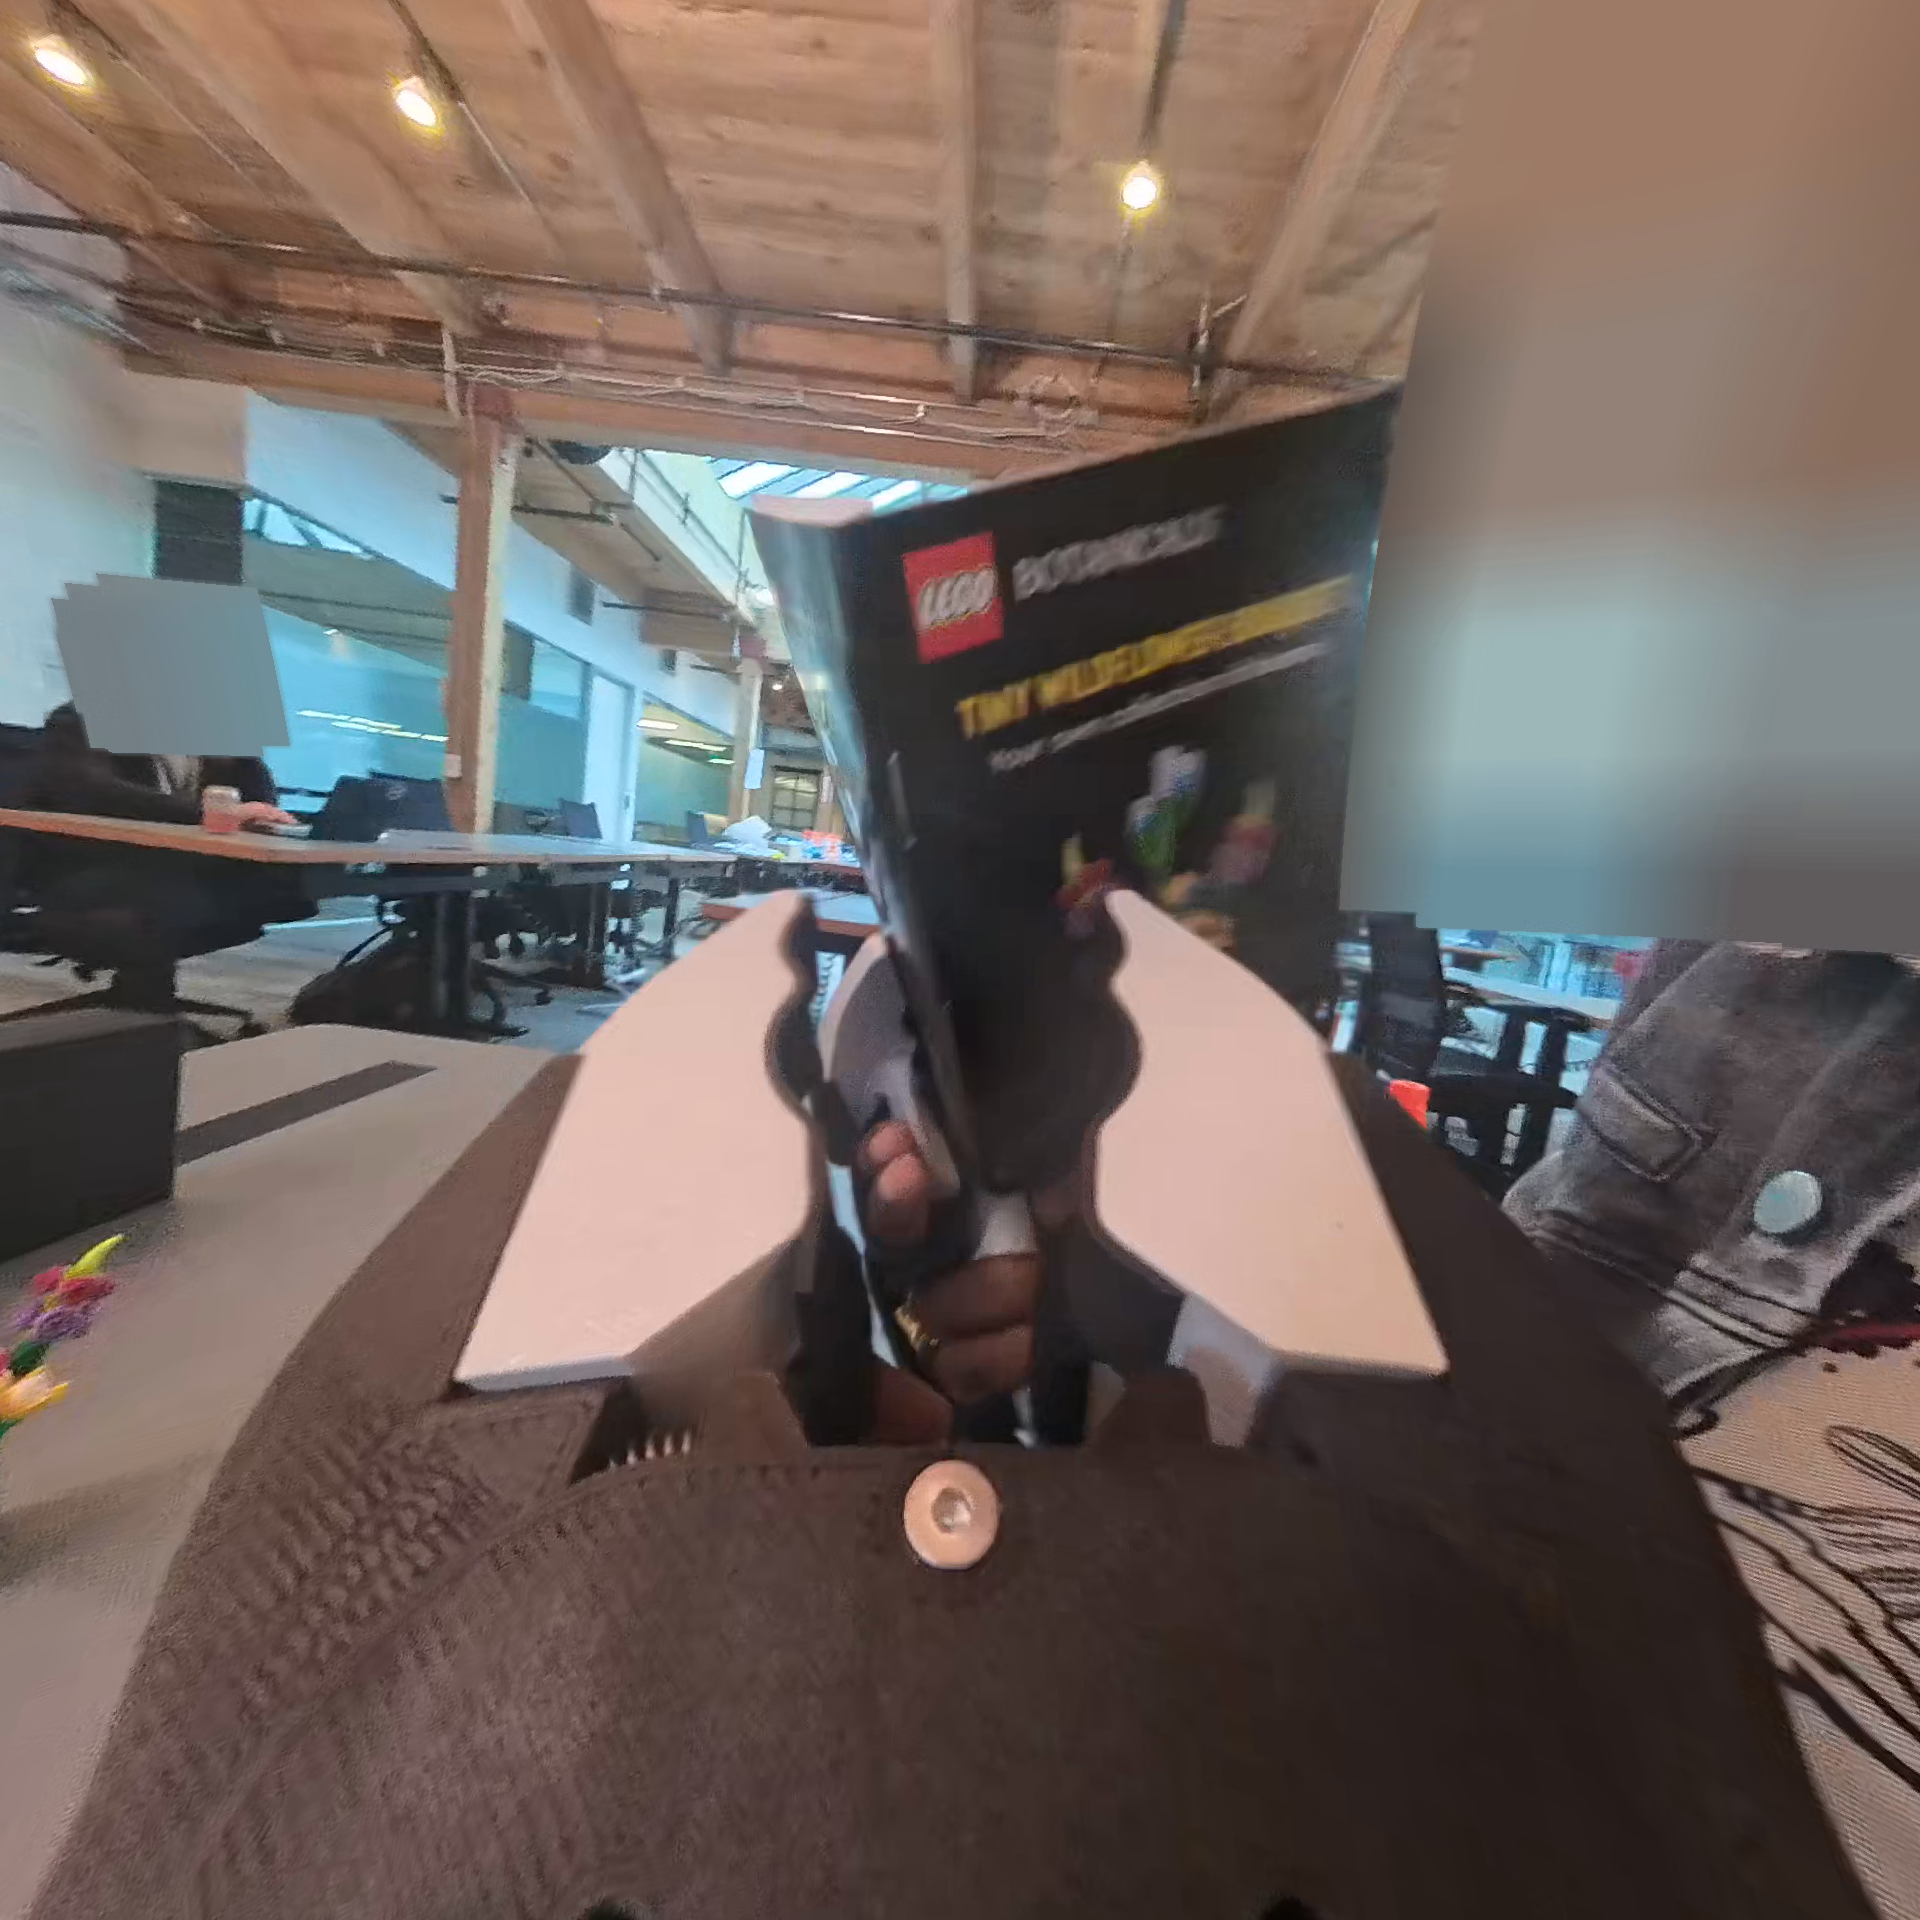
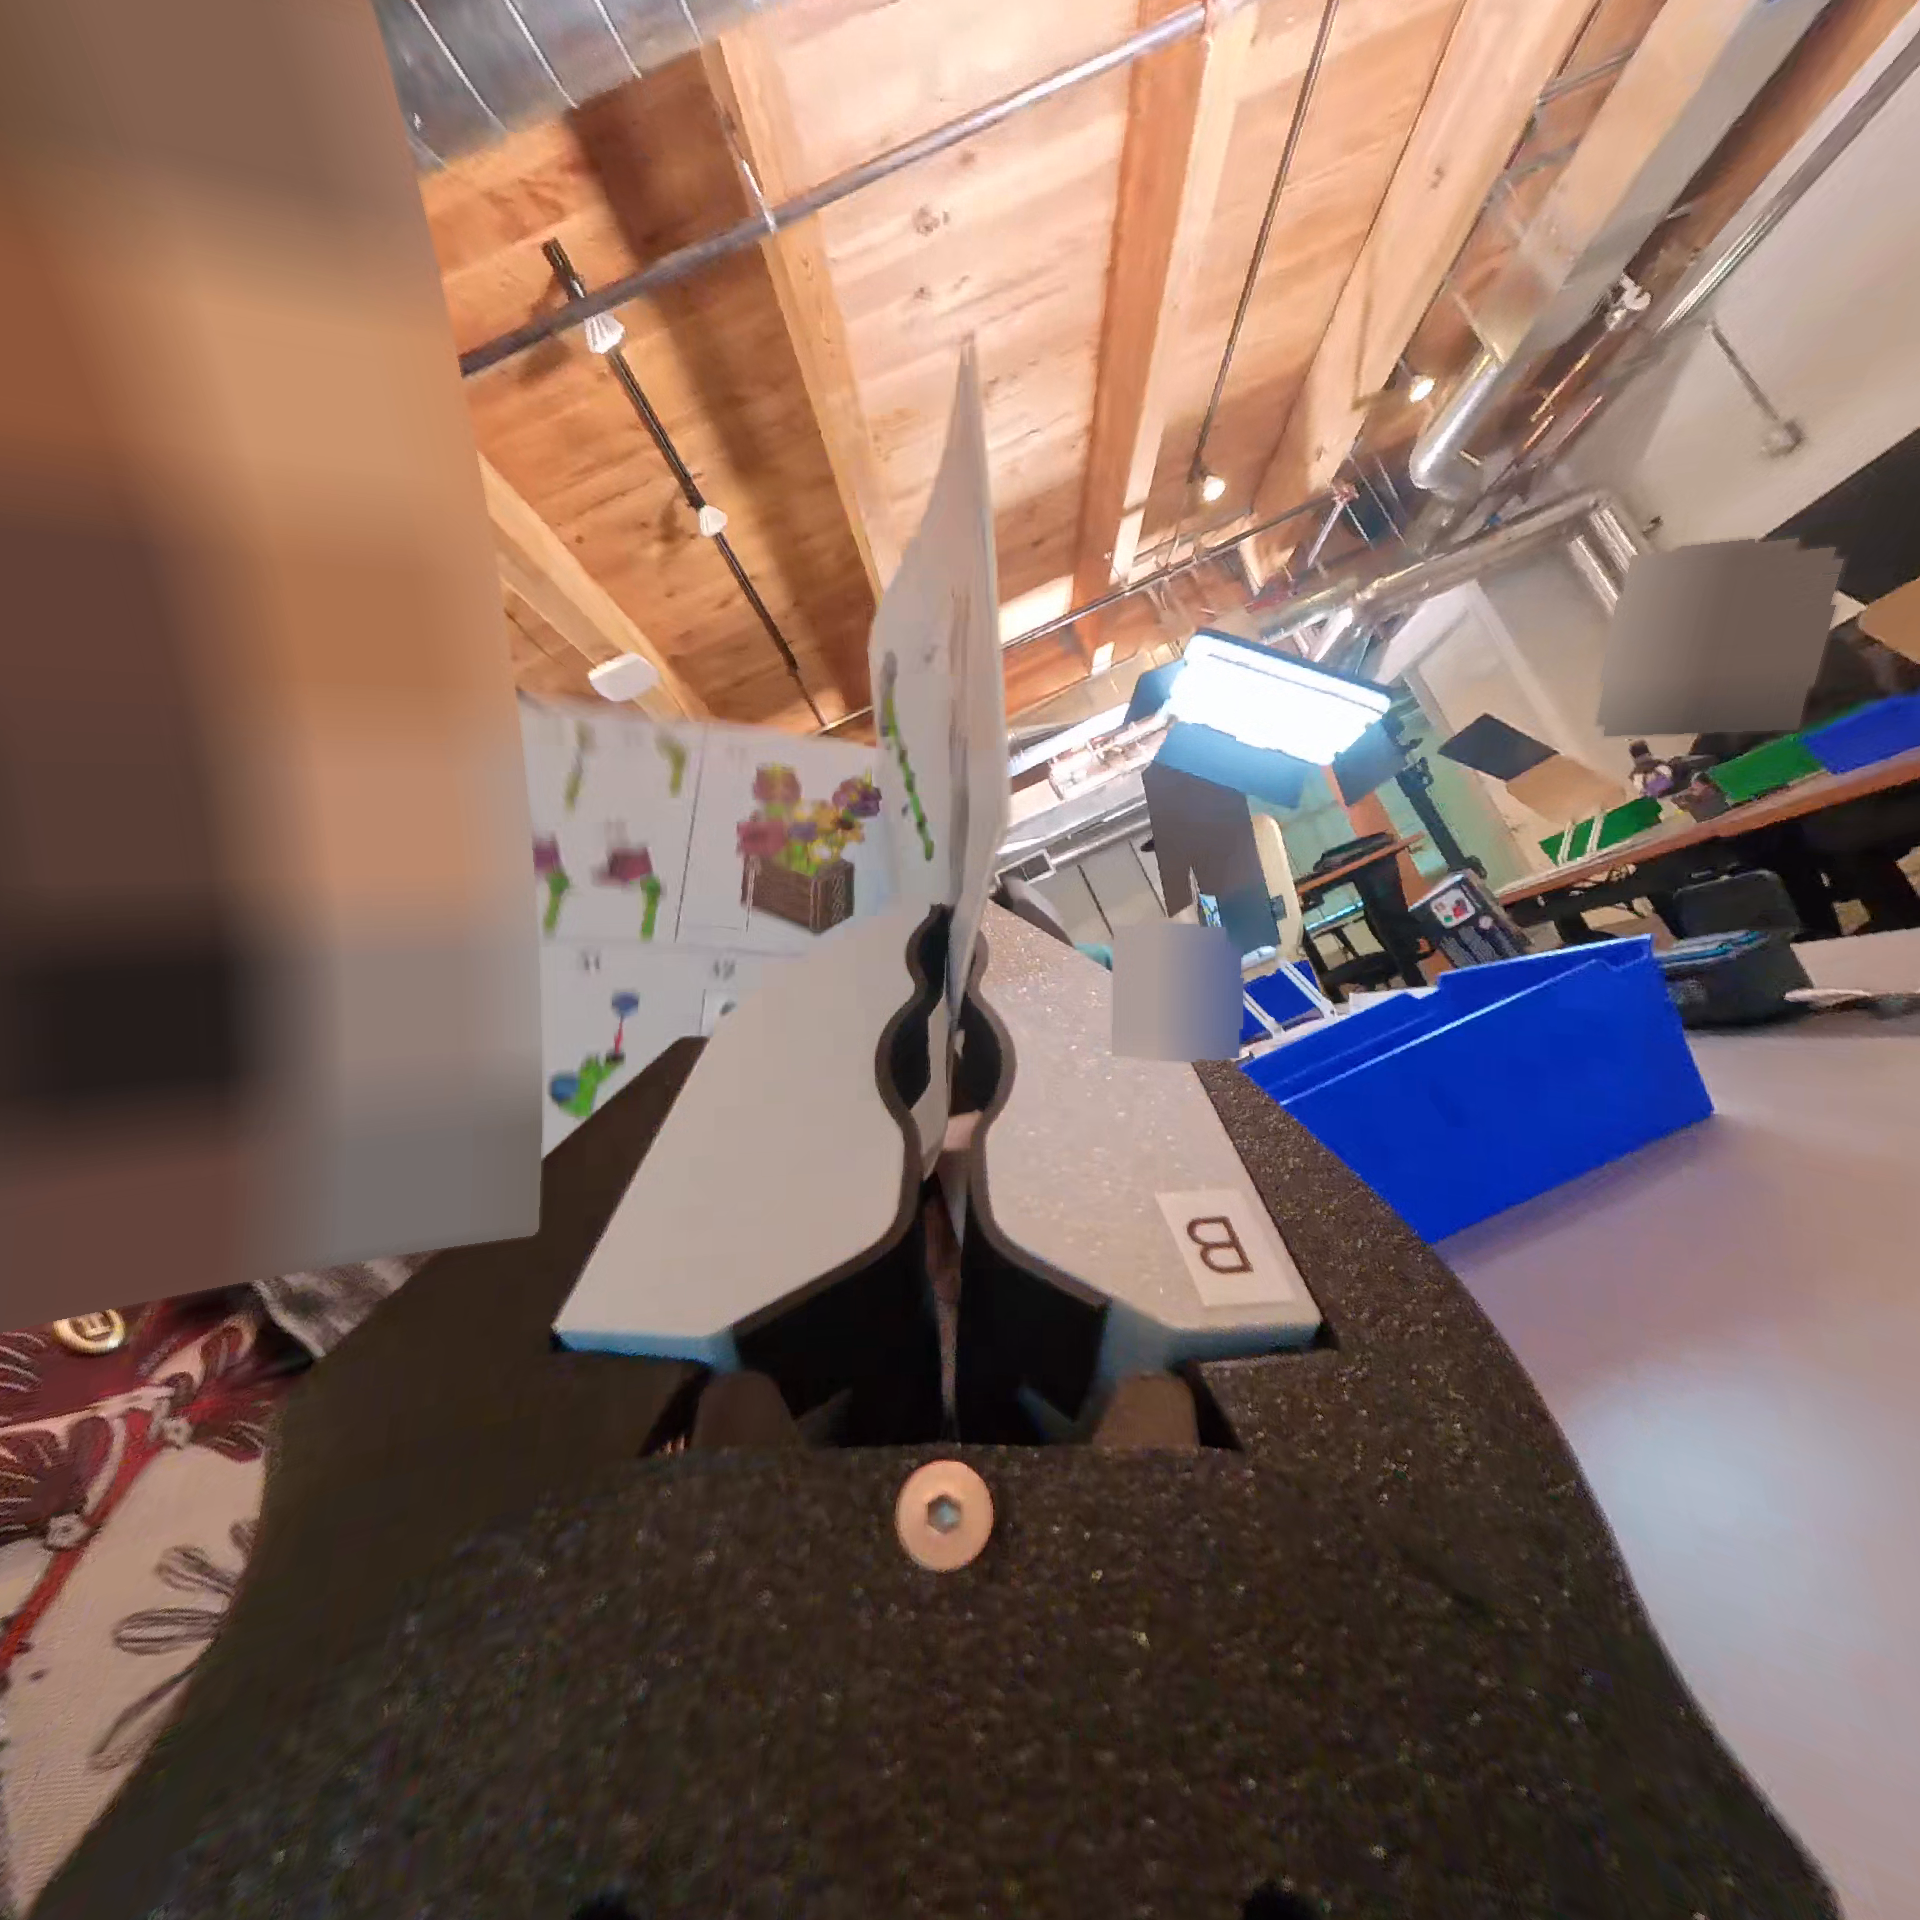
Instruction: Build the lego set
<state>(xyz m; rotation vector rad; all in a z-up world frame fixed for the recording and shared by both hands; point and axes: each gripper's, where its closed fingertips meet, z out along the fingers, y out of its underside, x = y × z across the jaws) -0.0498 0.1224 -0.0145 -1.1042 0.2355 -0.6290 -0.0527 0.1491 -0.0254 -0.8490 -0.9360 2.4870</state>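
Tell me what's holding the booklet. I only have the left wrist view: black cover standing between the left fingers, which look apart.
Observer: The right gripper is shut on a page of the booklet, which runs edge-on between its fingers.
Operator: Booklet open or closed?
Observer: Open. The inner pages, with flower build steps, show left of that gripper.
Operator: Anything on the table on that side?
Observer: A blue bin sits on the grey table, right of the gripper.
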